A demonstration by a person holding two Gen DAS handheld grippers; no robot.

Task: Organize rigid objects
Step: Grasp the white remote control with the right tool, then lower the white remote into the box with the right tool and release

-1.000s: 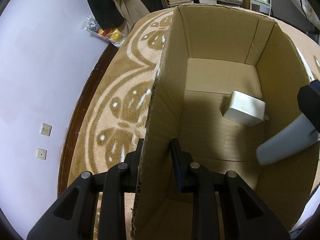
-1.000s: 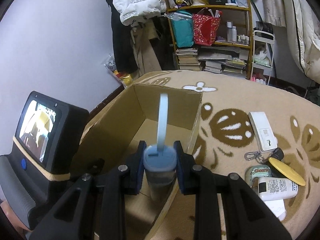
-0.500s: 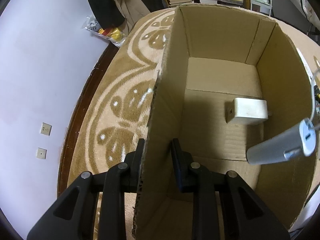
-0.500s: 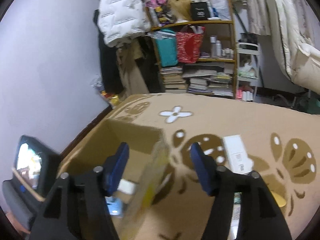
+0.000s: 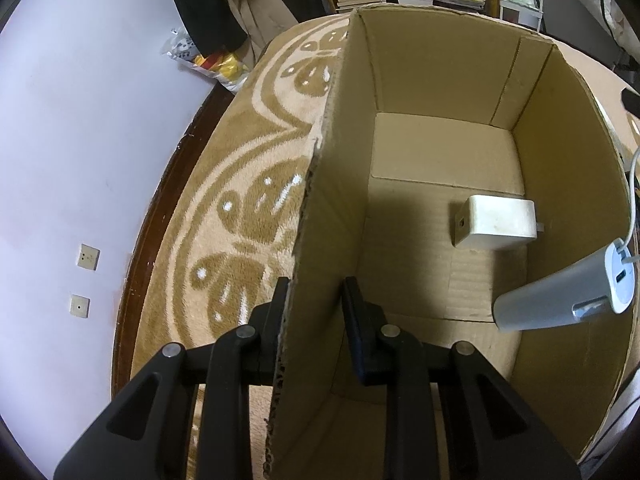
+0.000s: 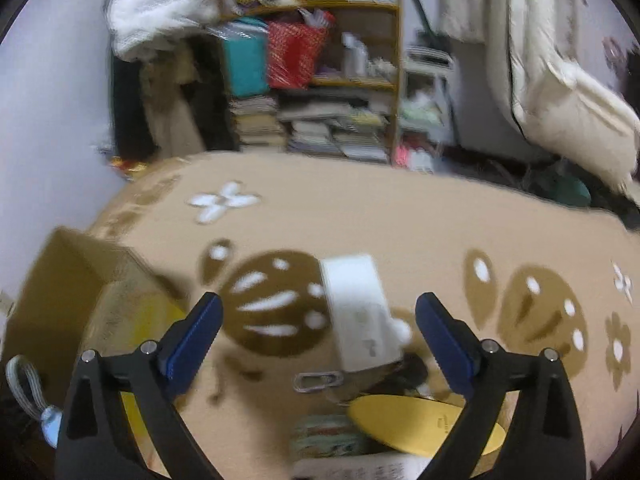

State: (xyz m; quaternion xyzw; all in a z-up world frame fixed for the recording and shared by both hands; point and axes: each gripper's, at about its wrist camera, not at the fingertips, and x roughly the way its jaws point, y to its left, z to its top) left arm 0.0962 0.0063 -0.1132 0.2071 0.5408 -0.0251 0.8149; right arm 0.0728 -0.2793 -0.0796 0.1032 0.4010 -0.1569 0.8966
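My left gripper (image 5: 316, 288) is shut on the near left wall of the open cardboard box (image 5: 440, 60). Inside the box lie a white power adapter (image 5: 500, 216) and a silver bottle (image 5: 560, 300) with a pale blue cap and strap, leaning against the right wall. My right gripper (image 6: 319, 304) hovers over the carpet to the right of the box (image 6: 80, 280). Its jaws are opening wide and hold nothing. A white flat box (image 6: 360, 312) lies on the carpet beyond them. The bottle's strap (image 6: 24, 380) shows at the lower left.
Near the right gripper on the patterned carpet lie a metal carabiner (image 6: 318, 380), a yellow oval lid (image 6: 420, 420), a round greenish tin (image 6: 328, 436) and a white tube (image 6: 360, 470). A cluttered bookshelf (image 6: 340, 80) and hanging coats stand at the back. A white wall runs along the left.
The right gripper opened and let go of the bottle, which now leans inside the box. It then swung right, over the items on the carpet. The left gripper has not moved.
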